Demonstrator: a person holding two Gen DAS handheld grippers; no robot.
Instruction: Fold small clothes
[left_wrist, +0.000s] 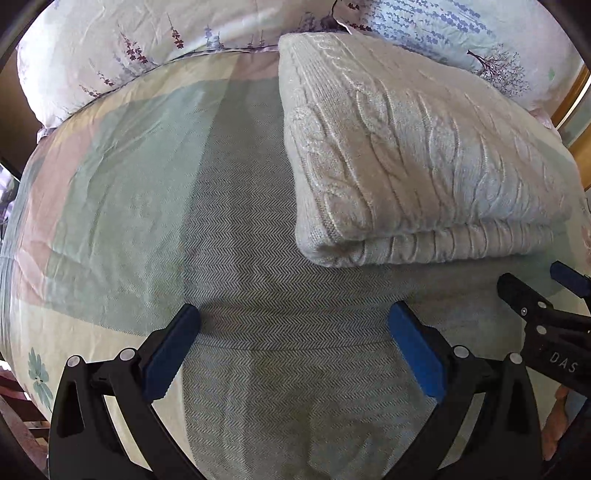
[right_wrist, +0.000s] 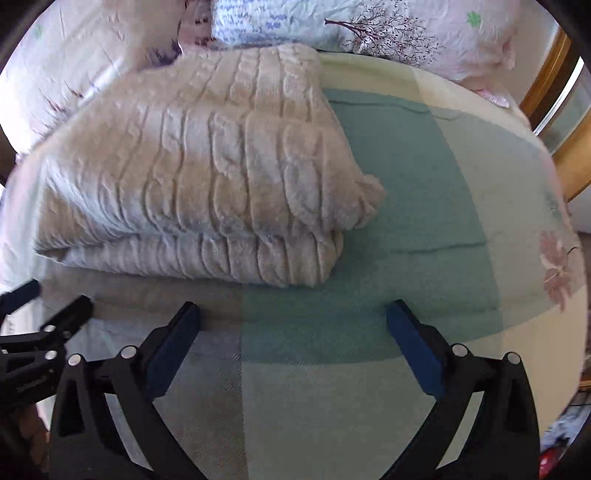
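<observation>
A cream cable-knit sweater (left_wrist: 417, 147) lies folded into a thick rectangle on the bed; it also shows in the right wrist view (right_wrist: 199, 166). My left gripper (left_wrist: 293, 317) is open and empty, hovering over the bedspread just in front of the sweater's near left corner. My right gripper (right_wrist: 293, 314) is open and empty, in front of the sweater's near right corner. The right gripper also shows at the right edge of the left wrist view (left_wrist: 546, 295), and the left gripper at the left edge of the right wrist view (right_wrist: 40, 314).
The bedspread (left_wrist: 122, 192) has green, pink, cream and grey herringbone blocks. Floral pillows (left_wrist: 155, 33) lie behind the sweater against the headboard end. A gold-framed mirror or frame (right_wrist: 554, 96) stands at the far right. The bed's edge drops off at left.
</observation>
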